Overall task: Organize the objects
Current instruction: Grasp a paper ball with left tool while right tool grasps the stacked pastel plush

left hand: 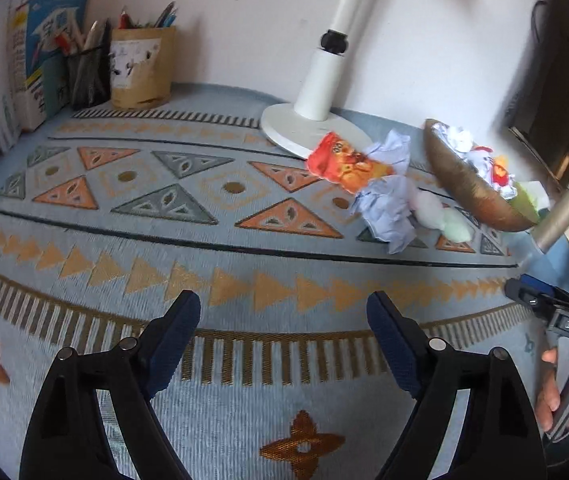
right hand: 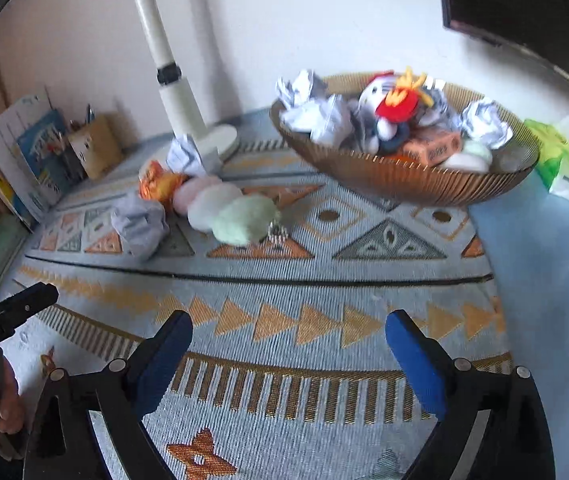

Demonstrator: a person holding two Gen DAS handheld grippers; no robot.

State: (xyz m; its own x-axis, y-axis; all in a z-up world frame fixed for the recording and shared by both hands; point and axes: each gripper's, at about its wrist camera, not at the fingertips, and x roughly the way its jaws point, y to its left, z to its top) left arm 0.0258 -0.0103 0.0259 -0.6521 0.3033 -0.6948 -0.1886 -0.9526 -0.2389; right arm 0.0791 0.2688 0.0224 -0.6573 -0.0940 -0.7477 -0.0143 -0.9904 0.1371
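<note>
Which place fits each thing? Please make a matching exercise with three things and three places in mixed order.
Things:
1. plush toy
2. green soft ball
3. pen holder

Places:
A. on the mat, in front of the lamp base
B. inside the brown bowl
C. at the wall, beside the books

Pairs: 1-B, 2-A, 3-C

A white wall (left hand: 244, 20) backs the bench (left hand: 244, 360), which wears a blue patterned cloth (left hand: 124, 240). A white lamp (left hand: 324, 80) stands near the wall; books (left hand: 36, 60) lean at the left.
</note>
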